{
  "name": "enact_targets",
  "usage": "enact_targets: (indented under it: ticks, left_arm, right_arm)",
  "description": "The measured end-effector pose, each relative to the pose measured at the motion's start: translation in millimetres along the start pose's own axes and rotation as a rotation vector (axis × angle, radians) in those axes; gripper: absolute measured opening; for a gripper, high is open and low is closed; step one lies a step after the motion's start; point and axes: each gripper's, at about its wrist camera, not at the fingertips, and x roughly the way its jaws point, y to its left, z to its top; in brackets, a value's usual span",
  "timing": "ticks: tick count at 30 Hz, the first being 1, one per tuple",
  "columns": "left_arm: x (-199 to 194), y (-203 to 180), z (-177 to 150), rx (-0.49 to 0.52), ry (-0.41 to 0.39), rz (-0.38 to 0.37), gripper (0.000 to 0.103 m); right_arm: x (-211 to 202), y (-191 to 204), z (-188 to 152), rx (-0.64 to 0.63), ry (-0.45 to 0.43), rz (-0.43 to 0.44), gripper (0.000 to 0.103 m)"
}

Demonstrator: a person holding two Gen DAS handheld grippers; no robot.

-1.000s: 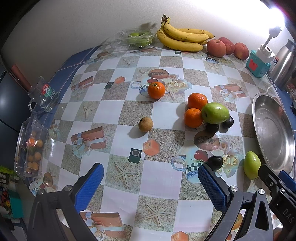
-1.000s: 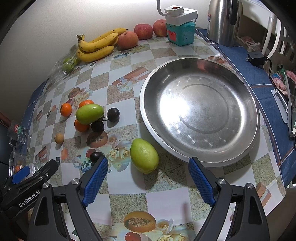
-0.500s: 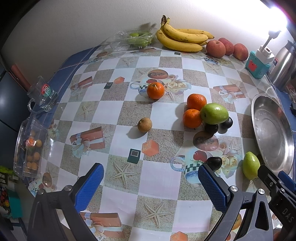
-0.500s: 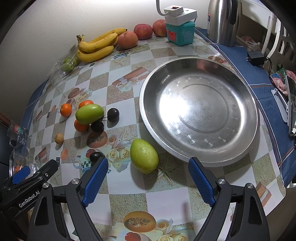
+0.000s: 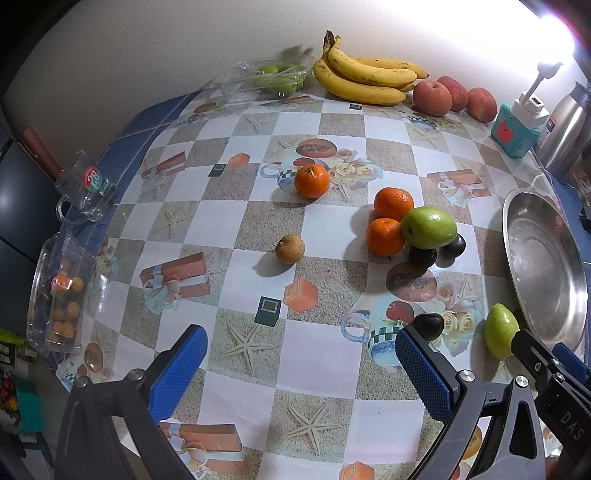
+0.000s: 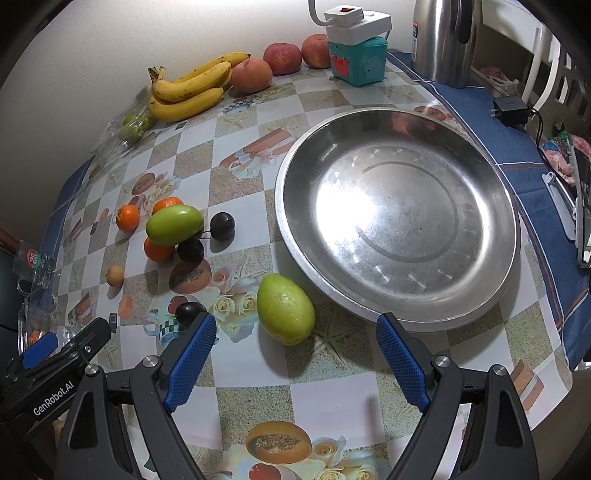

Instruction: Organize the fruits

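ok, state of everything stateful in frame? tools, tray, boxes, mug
left tool: open, empty, above the table
right tool: open, empty, green mango just ahead of it, untouched
steel tray: empty
clear box of green fruit: can't tell if lidded
clear box of small orange fruit: part full, at the table edge
glass mug: upright, looks empty
power strip: on or off unclear
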Motion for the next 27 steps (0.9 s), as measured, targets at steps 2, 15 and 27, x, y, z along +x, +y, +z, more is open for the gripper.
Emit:
enact_targets:
  ticks: [2, 15, 27]
  left_arm:
    - [0.1, 0.8, 0.4, -0.005, 0.001, -0.005, 0.103]
    - [-9.8, -15.5, 32.7, -0.048, 0.002, -0.103, 0.103]
    - [20.5, -22.7, 49.7, -0.144, 0.053, -0.076, 0.103]
  right_arm:
    - [-0.6, -0.1, 0.1, 0.003, -0.004, -0.002, 0.089]
    - [-26.7, -3.1, 20.3, 0.080, -0.074, 0.039, 0.089]
    - [-0.7, 2.6, 21.8, 0.166, 0.012, -0.027, 0.089]
